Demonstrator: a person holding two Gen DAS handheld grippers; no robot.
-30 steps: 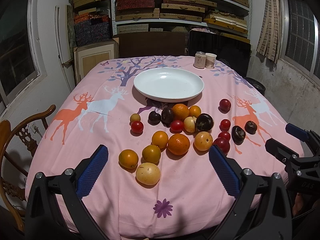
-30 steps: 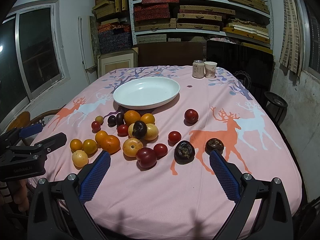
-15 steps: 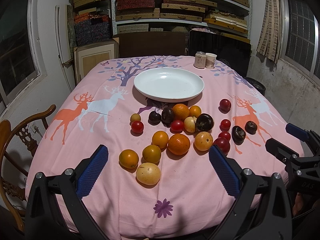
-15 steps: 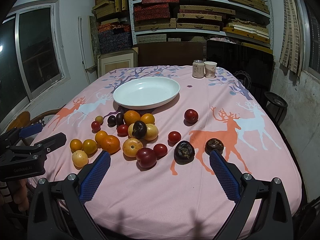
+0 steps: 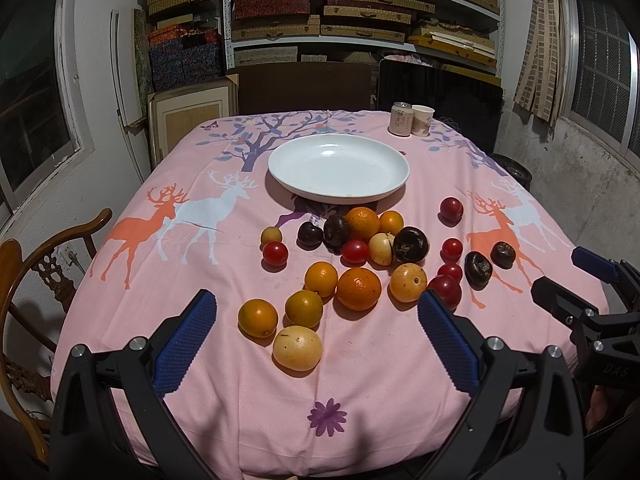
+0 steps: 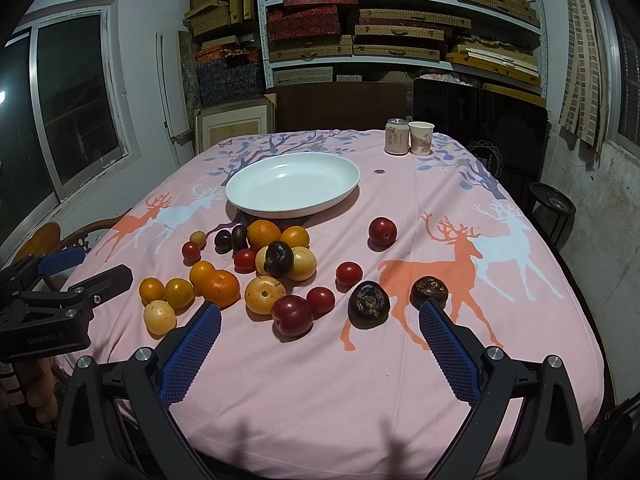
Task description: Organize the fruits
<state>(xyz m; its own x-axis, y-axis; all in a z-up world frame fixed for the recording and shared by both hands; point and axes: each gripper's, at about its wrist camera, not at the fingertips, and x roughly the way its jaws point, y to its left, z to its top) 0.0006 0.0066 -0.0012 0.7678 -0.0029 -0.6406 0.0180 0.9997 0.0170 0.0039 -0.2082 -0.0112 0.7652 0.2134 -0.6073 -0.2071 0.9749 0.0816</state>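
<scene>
The left claw (image 5: 316, 336) is hovering released over the near edge of the tabletop (image 5: 360, 408), its blue ribbed pads (image 5: 186, 344) spread wide and gripping nothing. Just ahead of it a pale yellow fruit (image 5: 297, 347) is lying nearest, with three small oranges (image 5: 304, 308) sitting behind it and a larger, deeper orange (image 5: 358, 289) just to their right. The right claw (image 6: 320, 344) is likewise hanging released and empty, with its pads (image 6: 450, 354) held well apart above the pink deer-printed cloth (image 6: 460, 248). Directly in front of it a dark red plum (image 6: 292, 315) is touching a smaller red tomato (image 6: 320, 300), and two wrinkled dark brown fruits (image 6: 368, 304) are resting on the cloth to the right, one of them just beside the right pad. Farther out, the main heap is crowding together: a yellow-orange fruit with a stem dimple (image 6: 265, 294), a shrivelled dark fruit (image 6: 279, 259) sitting between two pale yellow ones, more oranges, small purple plums and cherry tomatoes. A single red plum (image 6: 382, 231) is lying apart toward the right. Beyond the heap a wide white plate (image 6: 256, 204) is sitting with no fruit in it, close to the nearest oranges. At the far edge of the tabletop a drink can (image 6: 397, 142) and a paper cup (image 6: 421, 138) are standing side by side, upright. Shelves (image 6: 400, 20) stacked with flat boxes are filling the back wall, and a wooden chair (image 5: 36, 264) is standing at the left of the tabletop.
</scene>
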